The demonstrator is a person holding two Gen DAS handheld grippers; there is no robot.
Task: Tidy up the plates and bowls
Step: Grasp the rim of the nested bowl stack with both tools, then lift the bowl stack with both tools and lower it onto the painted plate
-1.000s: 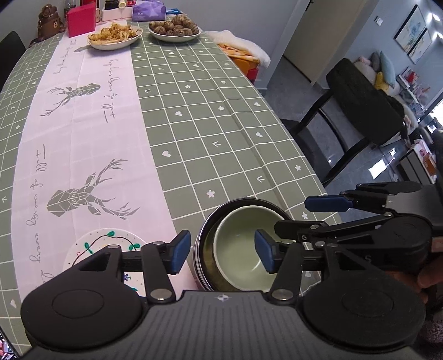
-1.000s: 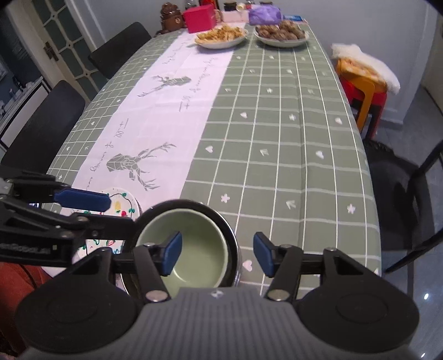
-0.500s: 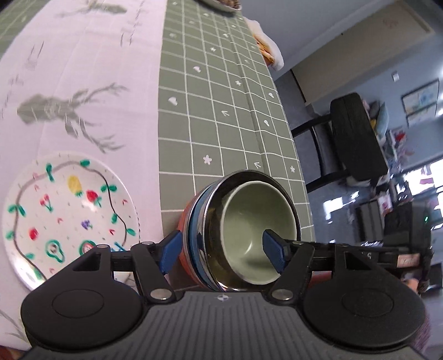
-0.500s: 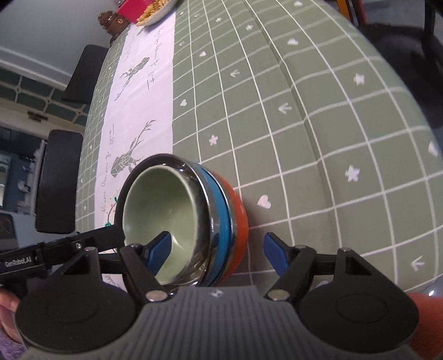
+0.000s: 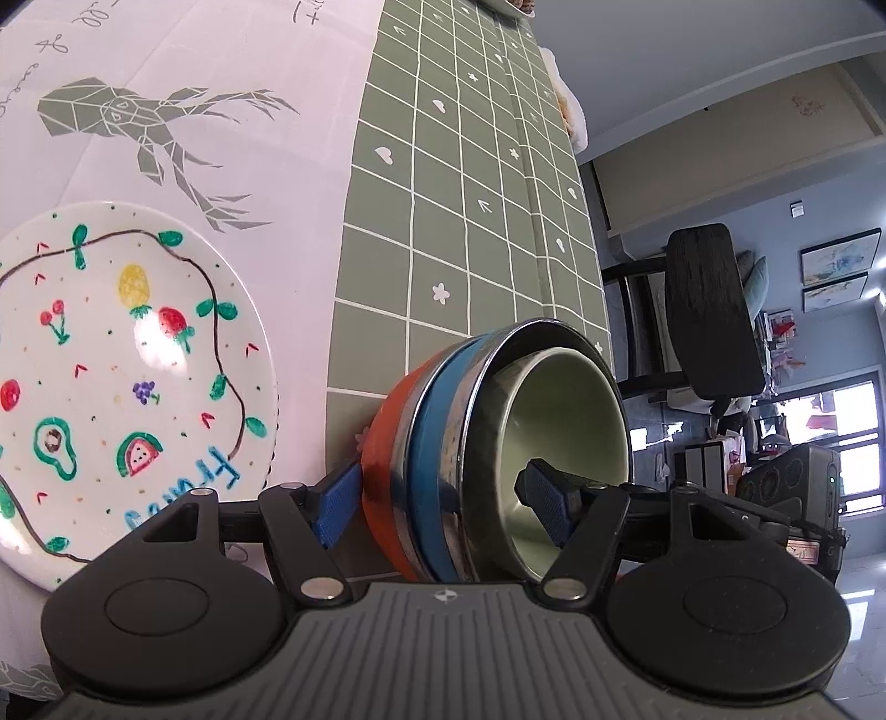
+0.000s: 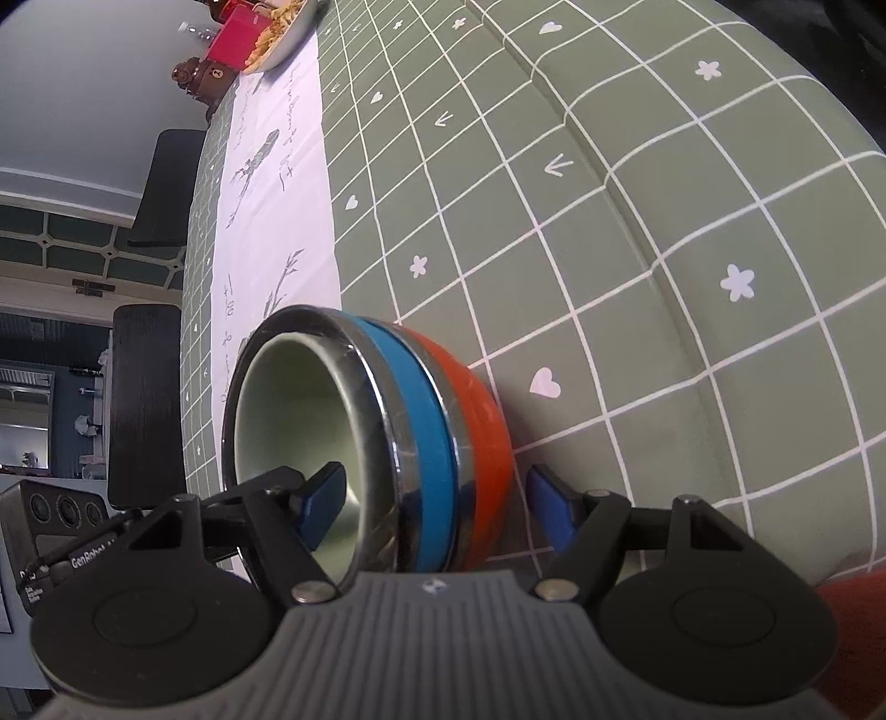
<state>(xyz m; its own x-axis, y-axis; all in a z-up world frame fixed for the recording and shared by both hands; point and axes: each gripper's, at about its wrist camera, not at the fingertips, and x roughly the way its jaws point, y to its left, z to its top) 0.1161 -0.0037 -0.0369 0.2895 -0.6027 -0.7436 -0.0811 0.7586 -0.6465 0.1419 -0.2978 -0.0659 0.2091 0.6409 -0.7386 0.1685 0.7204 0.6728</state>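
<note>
Bowl stack (image 5: 443, 443): a pale green bowl (image 5: 576, 426) nested in a steel-rimmed blue bowl (image 6: 410, 443), that in an orange bowl (image 6: 476, 437); stack sits on the green checked part of the bench (image 6: 692, 232), near its front edge.
Left tool (image 5: 443, 509): jaws wide and just been opening; one blue pad just outside the orange wall, the other inside the green bowl; whether either pad touches, I cannot tell.
Right tool (image 6: 437, 507): jaws wide, straddling the opposite side of the stack's rim; the outer pad stands clear of the orange wall.
Painted plate (image 5: 111, 382): flat on the white runner, just beside the stack.
Deer print (image 5: 149, 122): on the runner, beyond the plate.
Black chair (image 5: 709, 310): off the bench edge, past the stack.
Snack dish (image 6: 282, 33): far end of the bench, well apart from the stack.
</note>
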